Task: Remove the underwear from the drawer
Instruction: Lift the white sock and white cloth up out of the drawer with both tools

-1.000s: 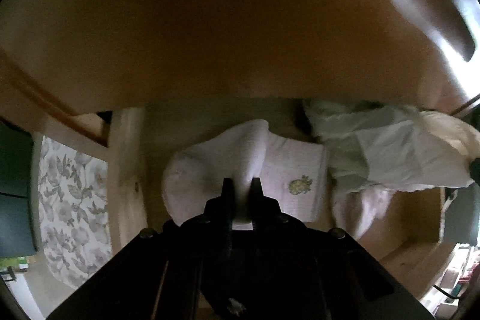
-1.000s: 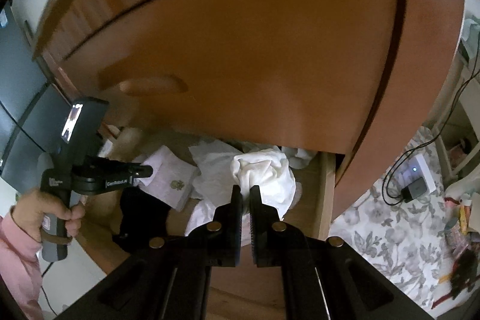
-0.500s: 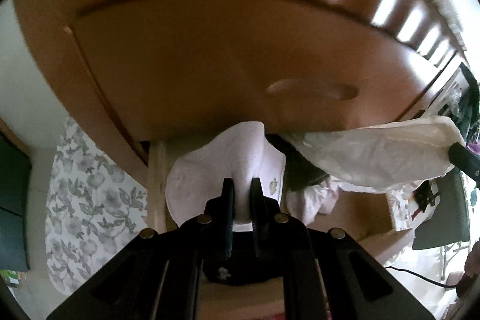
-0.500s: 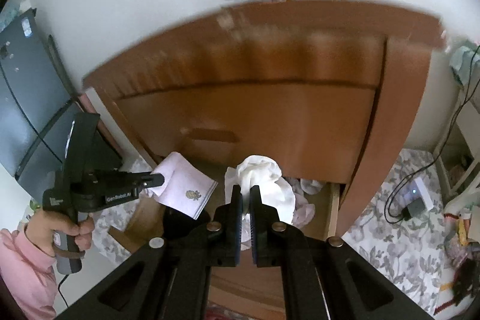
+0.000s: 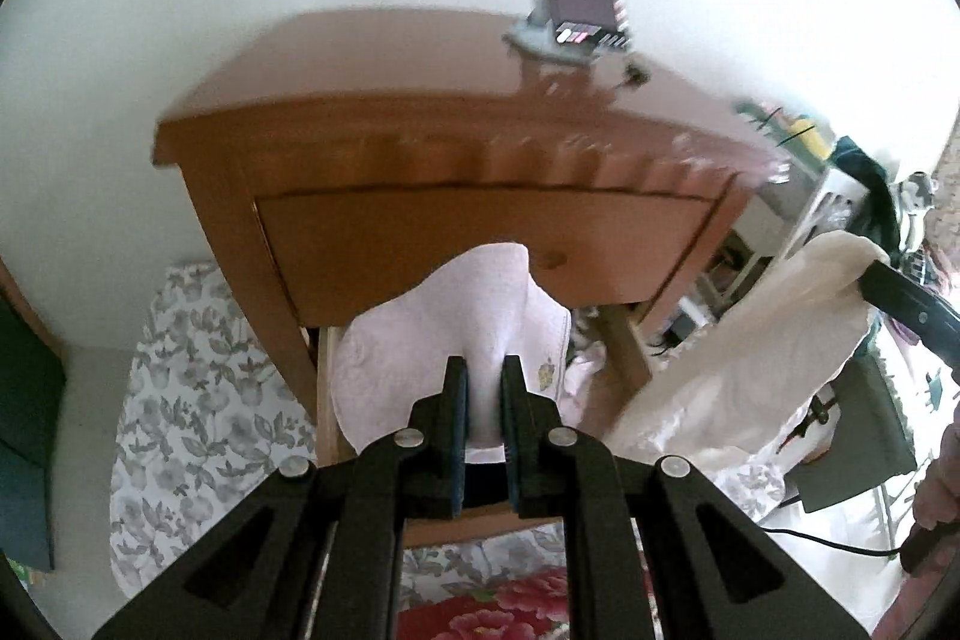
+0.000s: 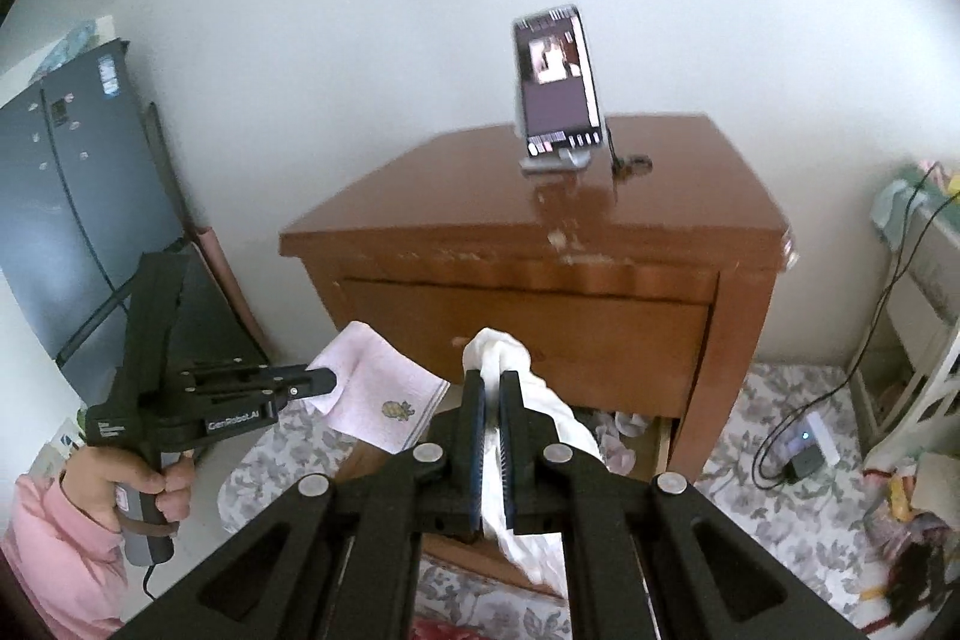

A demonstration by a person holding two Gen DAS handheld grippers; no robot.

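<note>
Both grippers have risen clear of the open bottom drawer (image 6: 636, 436): left gripper (image 5: 483, 400) fingers clamped on pink underwear (image 5: 456, 304) at centre frame, right gripper (image 6: 491, 415) fingers clamped on white underwear (image 6: 498, 346), so both garments are out.

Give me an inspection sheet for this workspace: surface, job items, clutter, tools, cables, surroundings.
Surface: wooden nightstand, top bare apart from a phone on a stand.
Job's things: pale pink garment with a small embroidered motif and white garment, both lifted above the open bottom drawer; more light fabric lies inside it.
Clutter: small items on the floor at right, too blurred to name.
Grippers: left tool shut on the pink garment; right tool shut on the white garment.
Cables: black cable running to a white adapter on the floor.
Surroundings: white wall, floral rug, dark cabinet at left.
</note>
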